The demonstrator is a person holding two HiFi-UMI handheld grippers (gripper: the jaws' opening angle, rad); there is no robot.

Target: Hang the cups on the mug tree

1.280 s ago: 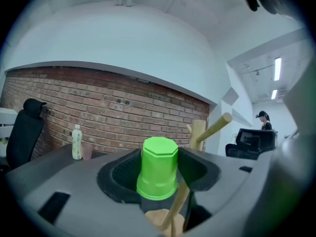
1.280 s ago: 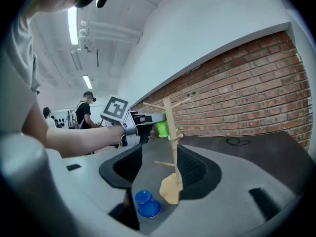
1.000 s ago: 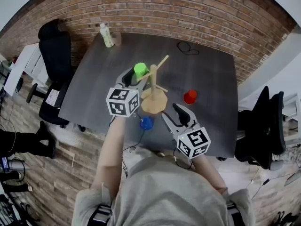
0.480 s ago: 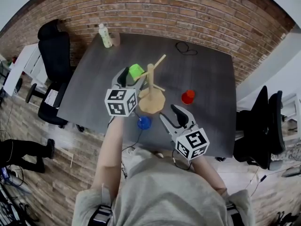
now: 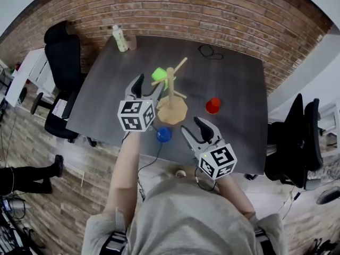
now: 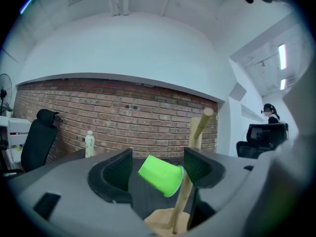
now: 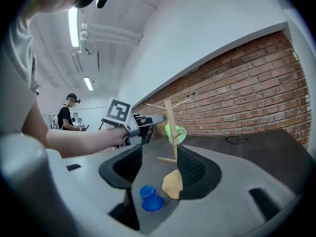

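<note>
Green cup point(image 5: 159, 74) hangs on mug tree point(image 5: 171, 110) inside just-opened left claw point(image 5: 148, 87); right claw point(image 5: 194, 126) wide.

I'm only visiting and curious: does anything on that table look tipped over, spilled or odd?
Nothing is spilled or broken. The green cup hangs tilted on a peg of the mug tree, apparently as meant. The blue cup stands upside down on the table beside the tree's base, the only mildly odd thing.

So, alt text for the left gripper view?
A bright green plastic cup hangs tilted on a peg of the wooden mug tree, between the left gripper's black jaws, which have just been opening and stand wide. A brick wall stands behind.
</note>
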